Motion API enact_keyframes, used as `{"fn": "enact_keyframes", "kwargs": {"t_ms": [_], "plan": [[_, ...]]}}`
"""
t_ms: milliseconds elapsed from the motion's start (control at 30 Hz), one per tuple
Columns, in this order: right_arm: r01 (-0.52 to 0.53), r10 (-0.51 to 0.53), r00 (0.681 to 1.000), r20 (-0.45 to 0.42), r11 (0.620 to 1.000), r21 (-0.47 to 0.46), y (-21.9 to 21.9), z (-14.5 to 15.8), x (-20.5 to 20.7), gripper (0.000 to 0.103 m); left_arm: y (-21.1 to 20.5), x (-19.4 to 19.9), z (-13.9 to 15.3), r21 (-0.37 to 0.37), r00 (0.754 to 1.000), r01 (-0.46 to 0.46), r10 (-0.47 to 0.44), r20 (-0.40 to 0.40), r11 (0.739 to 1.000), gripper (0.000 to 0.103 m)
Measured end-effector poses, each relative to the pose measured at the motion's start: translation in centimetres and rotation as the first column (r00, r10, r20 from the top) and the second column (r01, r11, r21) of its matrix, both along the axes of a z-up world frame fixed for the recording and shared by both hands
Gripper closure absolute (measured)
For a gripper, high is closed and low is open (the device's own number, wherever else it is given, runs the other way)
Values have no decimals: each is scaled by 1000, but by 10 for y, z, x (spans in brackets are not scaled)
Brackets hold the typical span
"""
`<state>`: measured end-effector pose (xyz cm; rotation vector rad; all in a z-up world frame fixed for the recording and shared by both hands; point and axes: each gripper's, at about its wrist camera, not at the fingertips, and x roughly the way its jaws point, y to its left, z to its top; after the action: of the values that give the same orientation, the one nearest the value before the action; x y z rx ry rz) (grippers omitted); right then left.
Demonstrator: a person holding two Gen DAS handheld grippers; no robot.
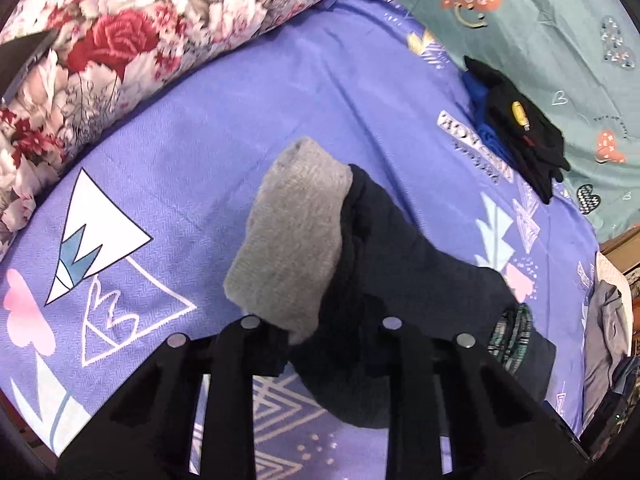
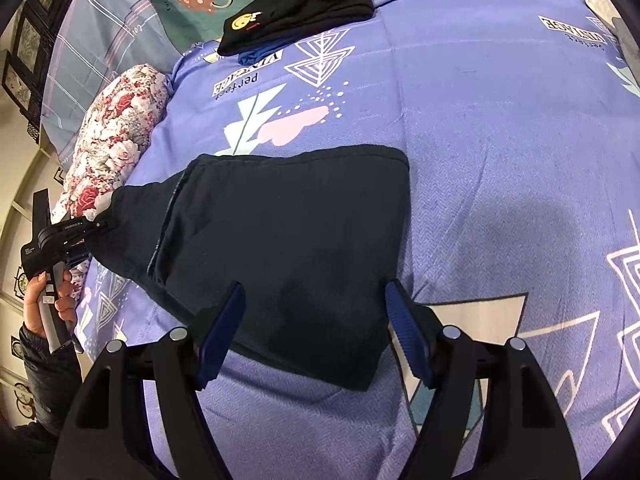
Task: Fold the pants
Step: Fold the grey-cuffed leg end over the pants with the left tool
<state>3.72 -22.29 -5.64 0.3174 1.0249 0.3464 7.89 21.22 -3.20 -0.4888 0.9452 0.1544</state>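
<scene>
Folding goes best if the left gripper carries its pinched end straight across the dark navy cotton pants and lays it flush with the far edge, keeping the cloth taut. That gripper is clenched on the pants' end, where grey fleecy lining shows. The pants lie folded on the purple patterned bedsheet, well short of the black folded garment. The right gripper hangs released, wide apart, over the pants' near edge.

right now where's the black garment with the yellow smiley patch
In the right wrist view the black garment with the smiley patch lies top centre, at the far edge of the purple bedsheet beside the green sheet, well beyond the dark pants.
</scene>
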Motion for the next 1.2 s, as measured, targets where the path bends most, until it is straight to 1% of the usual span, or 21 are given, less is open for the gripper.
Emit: {"fn": "enact_keyframes", "kwargs": {"t_ms": [67, 167, 267, 333, 367, 467, 533, 600, 667, 700, 767, 867, 900, 967, 1000, 1033, 1067, 1100, 1167, 1200], "plan": [[2, -2, 1000, 3, 1000, 11, -3, 1, -3, 30, -9, -4, 13, 12, 999, 19, -19, 34, 1000, 80], [6, -6, 1000, 10, 1000, 15, -7, 2, -7, 30, -28, -7, 32, 66, 996, 55, -60, 69, 996, 80], [6, -7, 1000, 26, 1000, 22, -9, 6, -12, 30, -51, -9, 49, 99, 989, 101, -111, 102, 990, 80], [0, -1, 999, 38, 999, 37, -10, 9, -16, 30, -69, -11, 60, 135, 981, 135, -152, 122, 982, 80], [0, -1, 999, 42, 999, 36, -11, 9, -17, 30, -82, -12, 66, 164, 974, 160, -182, 132, 973, 80], [-2, 0, 999, 46, 999, 39, -14, 10, -19, 30, -111, -13, 76, 219, 957, 213, -249, 149, 952, 80], [1, -2, 999, 42, 999, 41, -15, 9, -20, 30, -131, -13, 77, 240, 948, 244, -284, 146, 940, 80], [2, -4, 999, 40, 999, 43, -16, 8, -22, 30, -152, -14, 78, 249, 932, 288, -330, 147, 925, 80], [-3, 1, 999, 43, 999, 48, -17, 7, -24, 30, -175, -16, 79, 266, 913, 337, -383, 142, 903, 81], [-6, 4, 999, 43, 999, 52, -17, 7, -25, 30, -189, -17, 77, 279, 899, 369, -417, 135, 887, 80], [-12, 10, 999, 45, 998, 60, -19, 7, -26, 30, -212, -16, 68, 288, 880, 419, -464, 107, 861, 80], [-17, 14, 999, 38, 997, 77, -20, 5, -27, 30, -234, -11, 51, 267, 865, 464, -497, 66, 844, 80], [-16, 13, 999, 37, 997, 79, -21, 4, -27, 30, -239, -9, 45, 257, 859, 480, -509, 54, 839, 76], [-11, 9, 1000, 30, 997, 80, -22, 2, -27, 30, -250, -4, 31, 247, 845, 513, -535, 24, 822, 65], [-10, 8, 1000, 26, 996, 83, -23, 2, -28, 30, -253, -3, 26, 236, 839, 525, -544, 17, 817, 53], [-12, 10, 1000, 23, 996, 86, -23, 1, -28, 30, -257, -2, 21, 208, 831, 542, -556, 12, 814, 42], [-13, 11, 1000, 21, 996, 89, -24, 1, -28, 30, -259, -2, 16, 174, 822, 561, -569, 1, 810, 36], [-15, 13, 1000, 19, 995, 94, -25, 1, -28, 30, -262, -2, 12, 143, 814, 576, -581, -6, 805, 31], [-32, 30, 999, 11, 991, 129, -27, 1, -28, 30, -265, -3, 7, 80, 798, 601, -603, -5, 795, 31], [-37, 36, 999, 7, 988, 147, -28, 1, -28, 30, -265, -3, 7, 65, 794, 607, -608, -1, 792, 29]]}}
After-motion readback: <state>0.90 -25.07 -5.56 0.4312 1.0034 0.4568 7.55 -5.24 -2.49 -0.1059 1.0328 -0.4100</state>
